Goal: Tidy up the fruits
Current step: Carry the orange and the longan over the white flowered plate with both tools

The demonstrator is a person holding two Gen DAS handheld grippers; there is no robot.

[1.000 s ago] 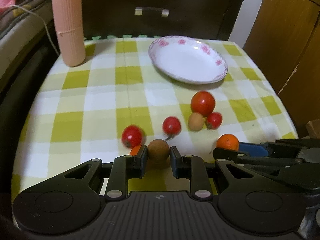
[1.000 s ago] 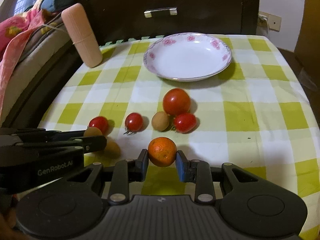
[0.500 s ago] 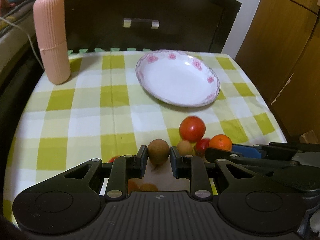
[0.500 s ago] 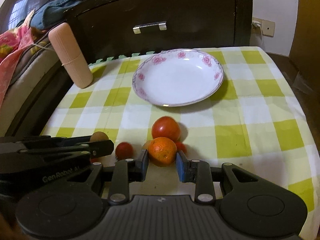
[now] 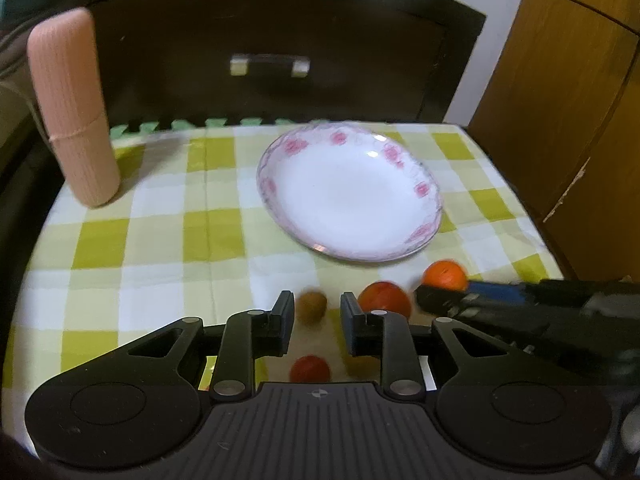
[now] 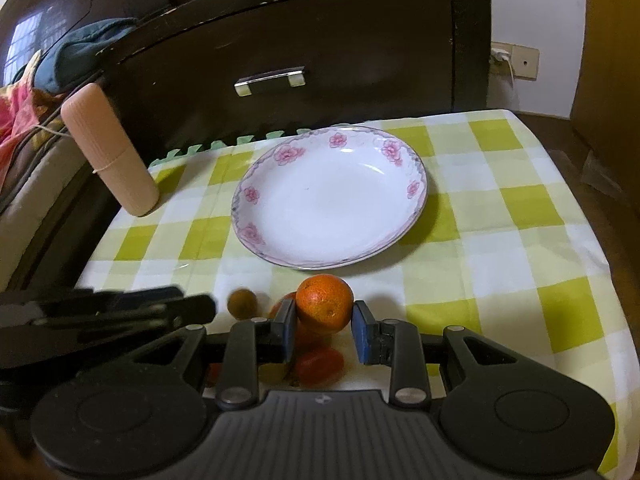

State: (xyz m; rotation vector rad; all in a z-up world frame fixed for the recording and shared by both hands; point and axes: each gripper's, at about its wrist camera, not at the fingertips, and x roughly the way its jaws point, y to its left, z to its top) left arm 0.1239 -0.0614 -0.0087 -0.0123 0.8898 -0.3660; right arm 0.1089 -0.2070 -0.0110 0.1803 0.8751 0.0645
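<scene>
Yellow and white checks cover the table [image 6: 500, 208], and it looks closer now because both grippers have moved forward toward the far side. The white plate [image 6: 416, 184] with pink flowers sat farther off a second ago; now it is just ahead and has nothing in it. A pink tube [image 6: 108, 152] stands at the far left.

The right gripper [image 6: 324, 322] is clenched on the orange [image 6: 325, 308] and has lifted it off the table, near the plate's close rim. The left gripper [image 5: 313, 322] has the small brown fruit [image 5: 311, 307] between its fingers. It looks blurry, and there seems to be a little gap on each side, so I cannot tell if the hold is tight. A big red tomato [image 5: 384, 304] and a small red tomato [image 5: 310, 368] lie on the table below, left behind.

So two fruits are on their way. I think dropping them into the plate comes next.
</scene>
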